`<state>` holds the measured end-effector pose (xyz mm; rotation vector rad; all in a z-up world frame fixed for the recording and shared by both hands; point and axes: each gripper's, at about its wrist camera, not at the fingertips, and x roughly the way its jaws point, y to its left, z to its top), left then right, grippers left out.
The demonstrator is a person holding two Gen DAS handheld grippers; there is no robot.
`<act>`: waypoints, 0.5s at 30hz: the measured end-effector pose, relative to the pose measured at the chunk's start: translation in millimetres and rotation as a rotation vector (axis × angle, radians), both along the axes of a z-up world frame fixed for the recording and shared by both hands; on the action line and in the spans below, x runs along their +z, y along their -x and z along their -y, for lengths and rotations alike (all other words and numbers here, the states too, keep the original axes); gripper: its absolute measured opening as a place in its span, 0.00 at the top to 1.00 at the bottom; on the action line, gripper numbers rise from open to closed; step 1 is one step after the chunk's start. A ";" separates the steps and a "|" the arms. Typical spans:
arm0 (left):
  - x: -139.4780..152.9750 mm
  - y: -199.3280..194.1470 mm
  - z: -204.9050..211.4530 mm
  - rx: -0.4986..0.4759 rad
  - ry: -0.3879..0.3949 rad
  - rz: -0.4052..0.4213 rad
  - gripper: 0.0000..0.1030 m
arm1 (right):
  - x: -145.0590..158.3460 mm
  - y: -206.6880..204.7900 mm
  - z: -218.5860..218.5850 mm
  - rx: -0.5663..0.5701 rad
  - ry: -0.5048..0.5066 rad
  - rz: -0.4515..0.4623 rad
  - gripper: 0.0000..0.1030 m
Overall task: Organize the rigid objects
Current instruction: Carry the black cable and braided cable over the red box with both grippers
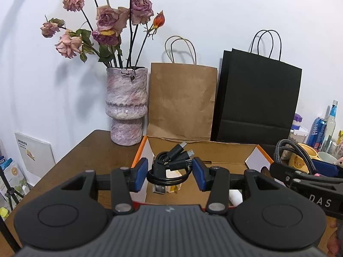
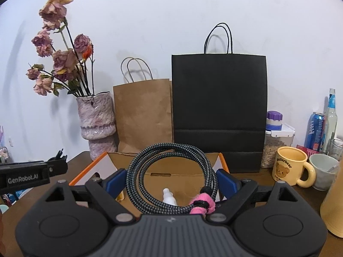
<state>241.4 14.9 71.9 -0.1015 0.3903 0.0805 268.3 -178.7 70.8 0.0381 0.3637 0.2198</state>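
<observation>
My left gripper (image 1: 170, 171) is shut on a coiled black USB cable bundle (image 1: 171, 166) with several plugs sticking up; it hangs over the open cardboard box (image 1: 214, 150) with orange edges. My right gripper (image 2: 171, 182) is shut on a coil of black-and-grey braided cable (image 2: 150, 167) tied with a pink strap (image 2: 201, 203), also held above the cardboard box (image 2: 188, 160). Inside the box lie a small white bottle (image 2: 168, 196) and a yellowish item (image 1: 174, 174). The right gripper with the braided cable (image 1: 300, 156) shows at the right edge of the left wrist view.
Behind the box stand a pink vase (image 1: 127, 105) with dried roses, a brown paper bag (image 1: 182, 102) and a black paper bag (image 1: 257, 100). At the right are a yellow bear mug (image 2: 289, 167), a white cup (image 2: 323, 169), a jar, a can (image 2: 315, 130) and a bottle.
</observation>
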 end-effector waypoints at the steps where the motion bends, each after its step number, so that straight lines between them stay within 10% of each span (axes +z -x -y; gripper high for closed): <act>1: -1.0 -3.9 0.1 0.001 -0.001 -0.004 0.55 | -0.4 -3.8 -1.2 0.000 -0.001 -0.001 0.14; 15: -13.3 -51.8 -3.8 0.032 -0.010 -0.040 0.55 | -13.5 -56.7 -13.1 0.002 0.015 -0.050 0.14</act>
